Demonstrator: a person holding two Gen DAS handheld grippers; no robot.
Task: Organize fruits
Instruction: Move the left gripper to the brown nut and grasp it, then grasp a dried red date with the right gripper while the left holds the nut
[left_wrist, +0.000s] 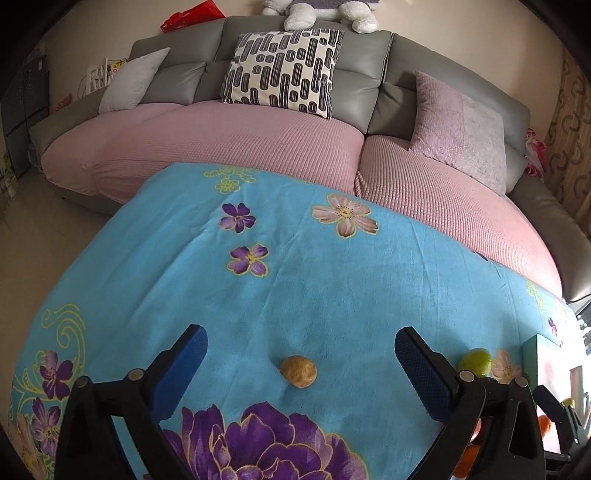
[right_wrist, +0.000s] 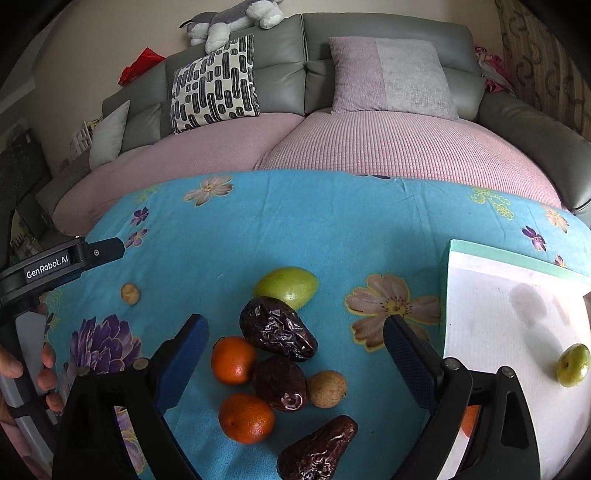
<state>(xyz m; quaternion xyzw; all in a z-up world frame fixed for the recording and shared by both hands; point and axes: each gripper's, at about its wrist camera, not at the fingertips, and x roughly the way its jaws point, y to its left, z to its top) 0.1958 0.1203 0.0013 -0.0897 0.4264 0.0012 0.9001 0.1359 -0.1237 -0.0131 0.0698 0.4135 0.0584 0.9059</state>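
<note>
Blue-padded jaws wide on both: left gripper (left_wrist: 301, 354) over longan (left_wrist: 298, 371), right gripper (right_wrist: 295, 339) over dates (right_wrist: 277, 328), oranges (right_wrist: 233, 360).

In the left wrist view, the right finger of the left gripper (left_wrist: 301, 373) hides most of a green fruit (left_wrist: 474, 362) and some oranges (left_wrist: 467, 458). In the right wrist view, the bottom edge cuts off a date (right_wrist: 317, 448), and the tray (right_wrist: 517, 332) runs past the right edge.
</note>
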